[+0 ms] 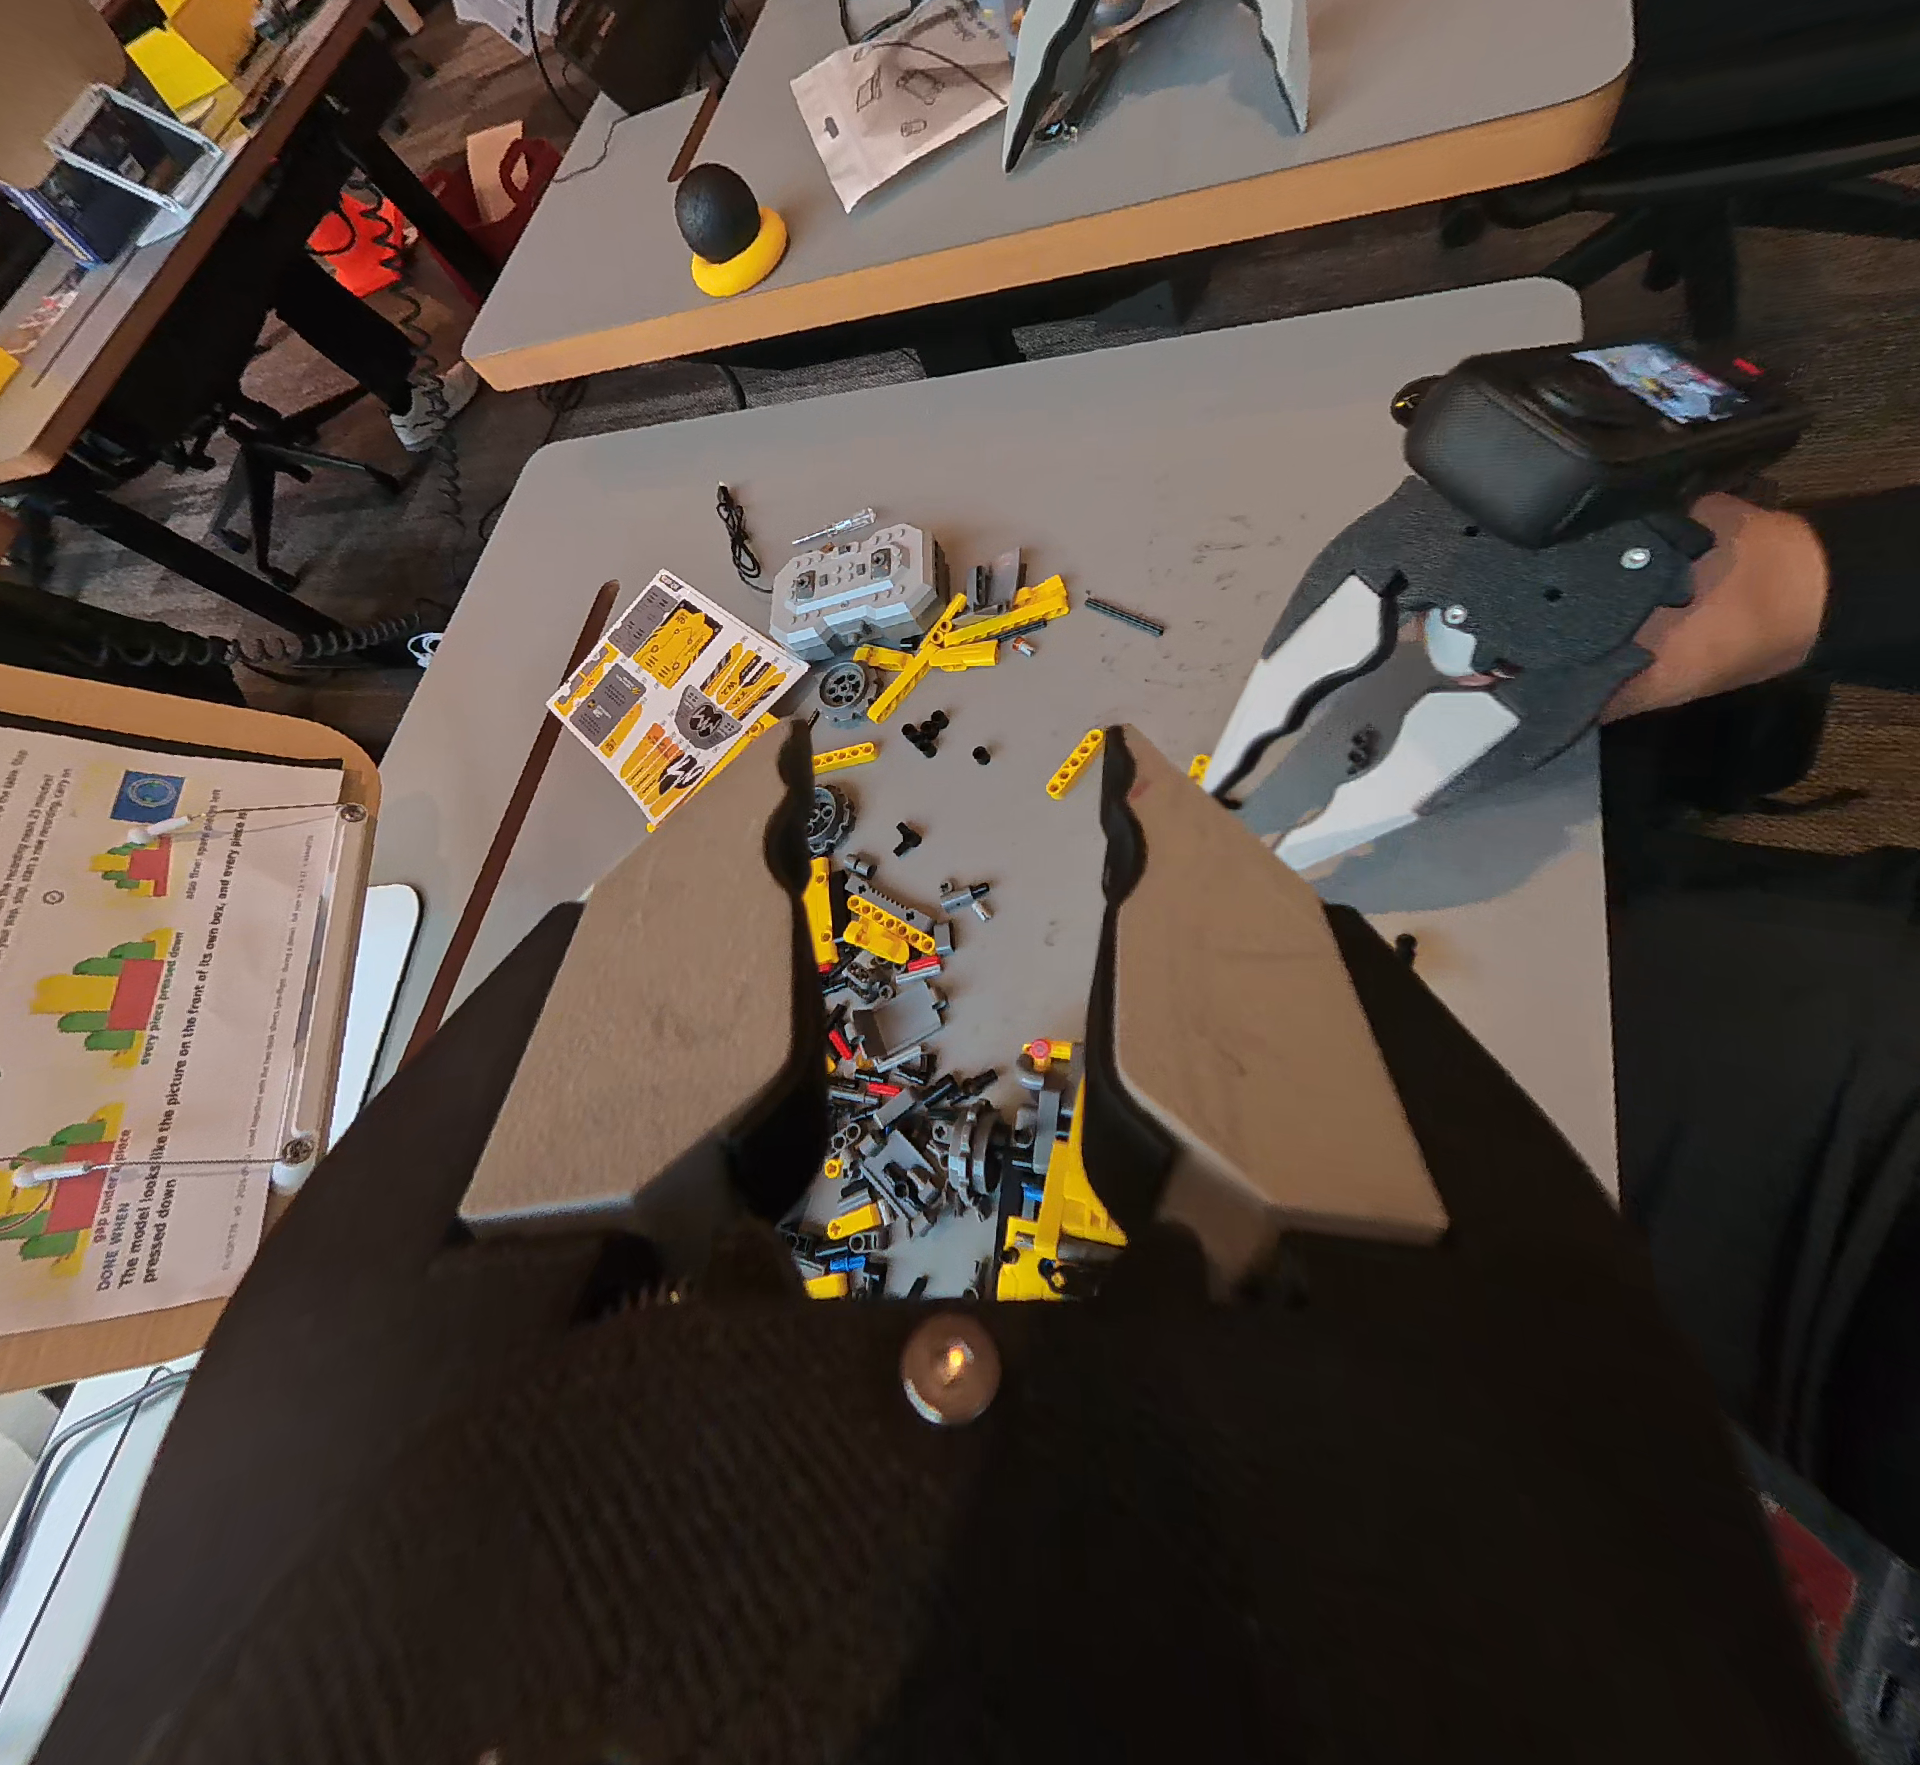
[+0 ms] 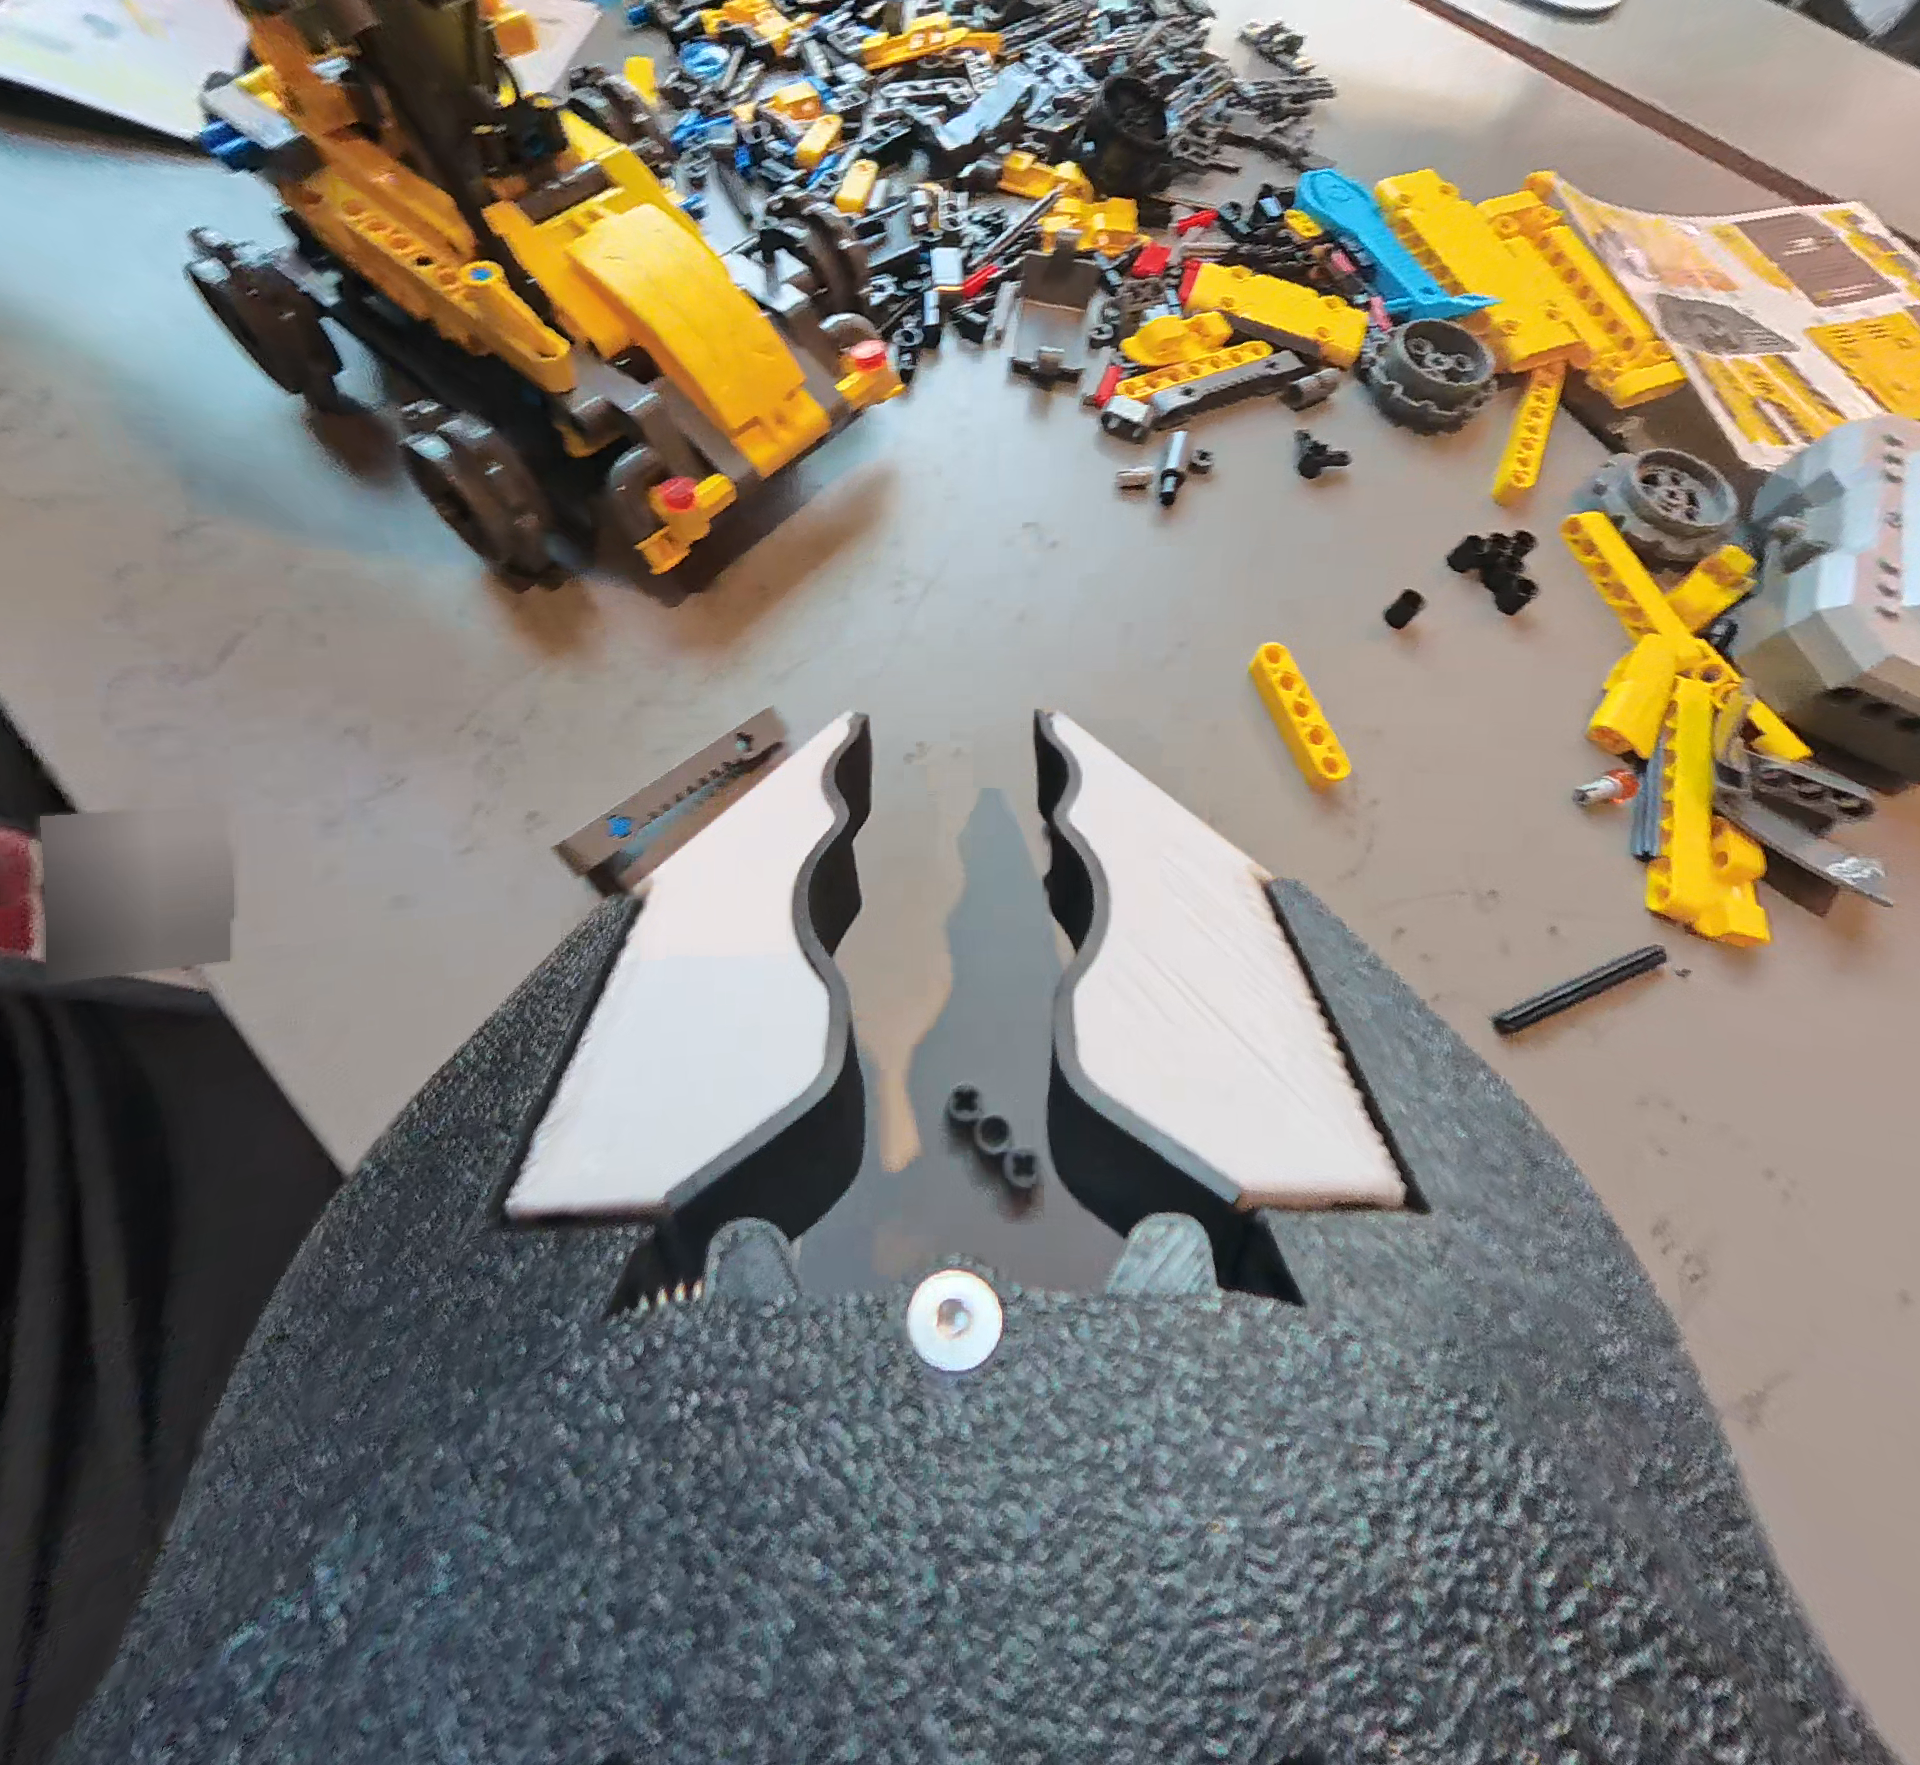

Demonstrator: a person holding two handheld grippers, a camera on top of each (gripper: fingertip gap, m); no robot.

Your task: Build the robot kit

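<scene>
Right gripper (image 2: 951,728) fingers released, gap wide, holding nothing, hovering low over bare grey bench (image 2: 520,676). Small black three-hole connector (image 2: 992,1133) lies on the bench, seen between the fingers near their base. Dark grey toothed rack piece (image 2: 675,801) lies just left of the left fingertip, partly hidden by it. Short yellow beam (image 2: 1299,713) lies right of the fingertips, apart from them. Black axle rod (image 2: 1579,988) farther right. Beyond: part-built yellow and grey brick vehicle (image 2: 520,281) stands upright on its wheels at left; big loose pile of black, grey, yellow and blue parts (image 2: 987,84) behind and right of it; blue tool piece (image 2: 1371,245), grey wheel hub (image 2: 1439,370), sticker sheet (image 2: 1766,313) and grey battery box (image 2: 1839,593) at the right edge.

Left gripper (image 1: 951,744) fingers released, wide apart, empty, held high above the parts pile (image 1: 904,1040). The vehicle (image 1: 1049,1185) shows between the fingers near their base, partly hidden by the right finger. Farther: yellow beam (image 1: 1073,762), sticker sheet (image 1: 675,692), battery box (image 1: 857,588), small screwdriver (image 1: 831,528). Right gripper (image 1: 1257,822) at right, held by a hand (image 1: 1725,614), camera (image 1: 1579,437) on top. Printed instruction sheet (image 1: 156,988) on the bench at left. Far bench (image 1: 1351,157) carries a black ball on a yellow base (image 1: 727,224), a paper leaflet (image 1: 894,105) and a spare gripper (image 1: 1164,1) standing fingers down.
</scene>
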